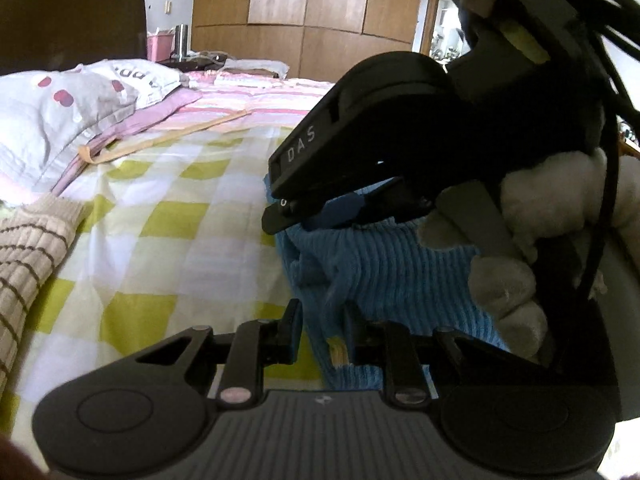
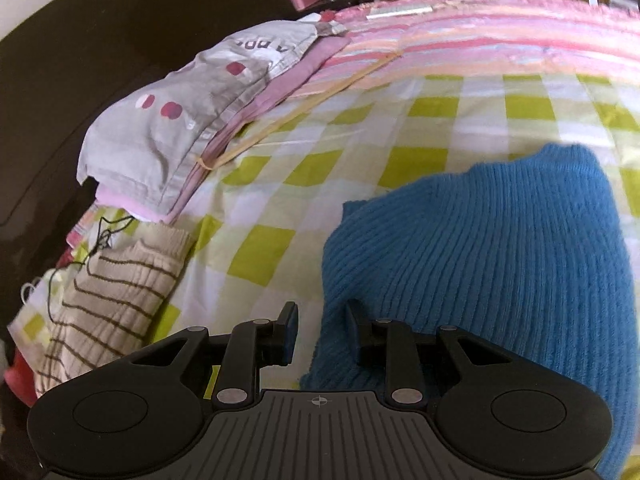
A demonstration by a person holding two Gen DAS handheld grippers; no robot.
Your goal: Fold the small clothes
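Note:
A blue ribbed knit sweater [image 2: 488,248] lies on the green-and-white checked bedsheet [image 2: 320,152]. My right gripper [image 2: 322,328] is open, its jaws either side of the sweater's near left edge. In the left wrist view the same sweater [image 1: 384,264] lies ahead, and my left gripper [image 1: 322,330] is open over its left edge. The right gripper's black body [image 1: 360,128], held by a white-gloved hand [image 1: 508,280], hangs over the sweater and hides part of it.
A beige knit garment with brown stripes [image 2: 116,296] lies at the left, also in the left wrist view [image 1: 28,256]. A grey pillow with red dots [image 2: 188,120] on pink cloth sits at the back left. A wooden wardrobe [image 1: 320,4] stands beyond the bed.

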